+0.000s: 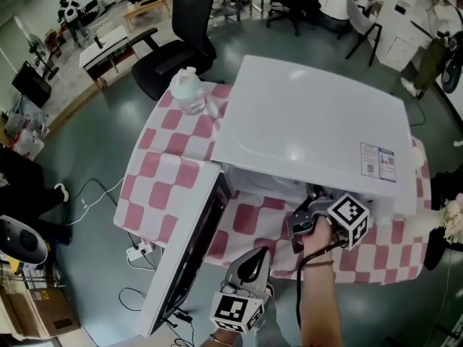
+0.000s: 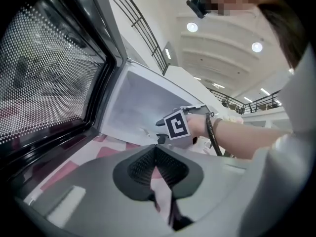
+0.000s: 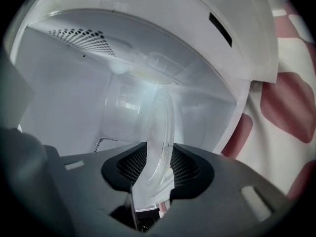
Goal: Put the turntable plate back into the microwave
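I take the white microwave (image 1: 311, 114) as my landmark; it sits on a table with a pink and white checked cloth (image 1: 163, 172). By its back left corner a clear plastic bottle (image 1: 189, 91) is upright on the cloth. The microwave door (image 1: 184, 259) hangs wide open at the front left corner, and its dotted window fills the left of the left gripper view.

The left gripper (image 1: 249, 264) hovers in front of the microwave, just right of the open door. Its jaws are clenched together and there is nothing between them.

The right gripper (image 1: 307, 221), with its marker cube, is at the mouth of the microwave, and its tips reach under the top edge into the cavity. Its jaws are spread wide. The turntable plate (image 3: 160, 127), of clear glass, is inside the white cavity, and its near rim passes between these two jaws. In the right gripper view the plate appears edge-on. The glass is hard to read against the white walls, but I think the pads stand off from it and do not press it.
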Motion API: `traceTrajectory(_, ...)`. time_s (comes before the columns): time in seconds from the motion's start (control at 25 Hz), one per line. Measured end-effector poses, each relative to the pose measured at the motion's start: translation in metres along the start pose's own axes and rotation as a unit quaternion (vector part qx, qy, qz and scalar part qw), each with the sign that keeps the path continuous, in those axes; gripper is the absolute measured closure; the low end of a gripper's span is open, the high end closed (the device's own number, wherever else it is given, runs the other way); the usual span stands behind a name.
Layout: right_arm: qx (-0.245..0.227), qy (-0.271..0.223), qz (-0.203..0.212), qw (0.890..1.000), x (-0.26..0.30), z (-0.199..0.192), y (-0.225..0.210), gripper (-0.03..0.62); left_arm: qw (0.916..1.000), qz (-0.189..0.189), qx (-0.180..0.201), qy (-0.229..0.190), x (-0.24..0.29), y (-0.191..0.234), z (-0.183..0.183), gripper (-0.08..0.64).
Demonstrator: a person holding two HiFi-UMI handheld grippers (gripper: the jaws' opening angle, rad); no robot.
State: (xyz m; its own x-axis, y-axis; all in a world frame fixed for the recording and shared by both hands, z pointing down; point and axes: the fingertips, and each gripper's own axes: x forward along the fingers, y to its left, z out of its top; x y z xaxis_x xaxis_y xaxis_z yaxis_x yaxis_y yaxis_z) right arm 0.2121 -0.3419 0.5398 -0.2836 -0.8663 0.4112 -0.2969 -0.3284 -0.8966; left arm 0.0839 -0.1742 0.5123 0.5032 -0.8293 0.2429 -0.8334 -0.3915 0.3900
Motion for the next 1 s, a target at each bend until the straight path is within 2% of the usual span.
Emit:
traceTrajectory(0.48,0.014,0.000,-0.023,1.000,-0.008,-0.004,-0.009,0.465,1.0000,-0.002,-0.003,-0.002,-0.005,0.001,0.000,0.560)
traceTrajectory(1.0,0.010,-0.003,-0.013,1.000,-0.020,-0.005,-0.010,0.466,1.0000,-0.003,-0.001,-0.003,-0.017,-0.006,-0.003,0.560)
